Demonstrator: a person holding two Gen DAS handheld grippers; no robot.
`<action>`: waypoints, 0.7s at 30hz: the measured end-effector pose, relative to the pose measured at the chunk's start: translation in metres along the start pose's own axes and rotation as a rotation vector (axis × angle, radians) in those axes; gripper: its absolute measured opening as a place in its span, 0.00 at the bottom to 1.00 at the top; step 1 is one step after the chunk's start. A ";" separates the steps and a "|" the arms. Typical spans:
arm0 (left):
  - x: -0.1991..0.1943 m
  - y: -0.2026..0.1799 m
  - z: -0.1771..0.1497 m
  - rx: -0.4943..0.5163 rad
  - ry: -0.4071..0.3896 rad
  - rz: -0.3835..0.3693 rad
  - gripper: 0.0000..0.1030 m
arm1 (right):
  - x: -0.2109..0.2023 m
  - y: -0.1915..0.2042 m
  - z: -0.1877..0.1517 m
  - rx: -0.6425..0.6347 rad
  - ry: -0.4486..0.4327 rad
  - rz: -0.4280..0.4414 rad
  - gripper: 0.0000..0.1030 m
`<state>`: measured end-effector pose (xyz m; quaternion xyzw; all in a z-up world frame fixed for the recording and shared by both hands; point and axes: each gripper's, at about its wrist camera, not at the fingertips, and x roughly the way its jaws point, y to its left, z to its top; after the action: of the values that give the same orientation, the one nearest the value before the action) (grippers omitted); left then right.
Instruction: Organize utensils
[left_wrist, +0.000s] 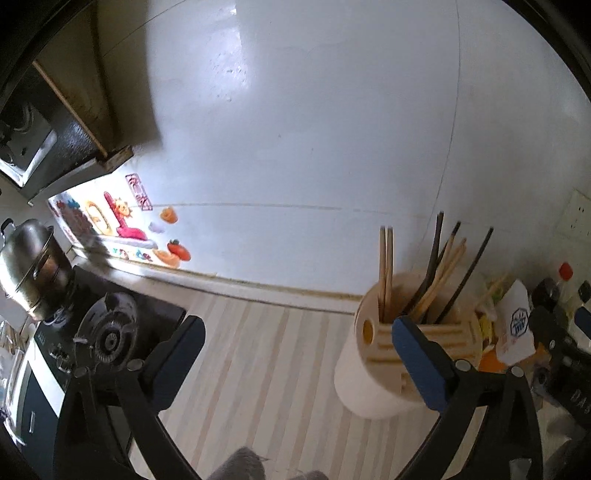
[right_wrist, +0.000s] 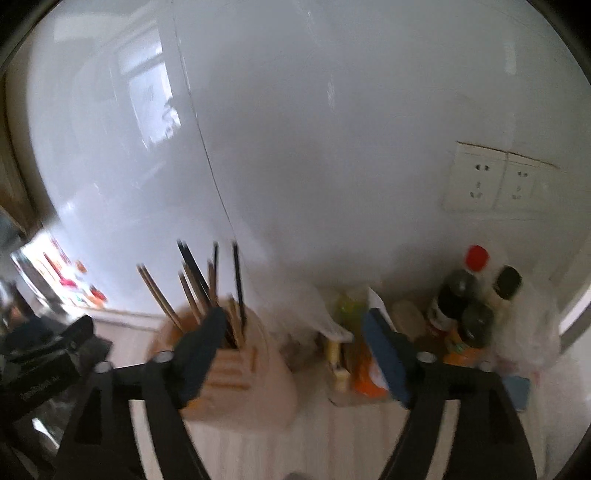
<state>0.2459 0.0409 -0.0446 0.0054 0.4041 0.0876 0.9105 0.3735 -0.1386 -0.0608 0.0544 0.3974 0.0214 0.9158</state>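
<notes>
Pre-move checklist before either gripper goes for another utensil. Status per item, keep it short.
1. left gripper open, nothing between the fingers: ok.
2. right gripper open, nothing held: ok.
3. chopsticks standing in the utensil holder: ok.
4. Holder upright on the striped counter: ok.
5. Loose utensils left on the counter: cannot tell, none in view.
6. Room beside the holder: not ok, packets and bottles crowd its right side.

Chopstick holder (right_wrist: 229, 354) blurred, bottles (right_wrist: 467, 310) smeared
</notes>
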 end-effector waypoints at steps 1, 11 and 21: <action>-0.002 0.000 -0.003 -0.002 0.001 0.003 1.00 | -0.002 -0.005 -0.005 -0.014 0.014 -0.018 0.96; -0.033 0.002 -0.020 -0.018 -0.025 0.027 1.00 | -0.022 -0.007 -0.024 -0.085 0.022 -0.080 1.00; -0.102 0.016 -0.047 -0.004 -0.080 -0.043 1.00 | -0.101 -0.011 -0.037 -0.066 -0.052 -0.097 1.00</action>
<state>0.1417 0.0371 0.0006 -0.0014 0.3671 0.0686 0.9277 0.2770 -0.1546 -0.0139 0.0053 0.3750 -0.0113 0.9270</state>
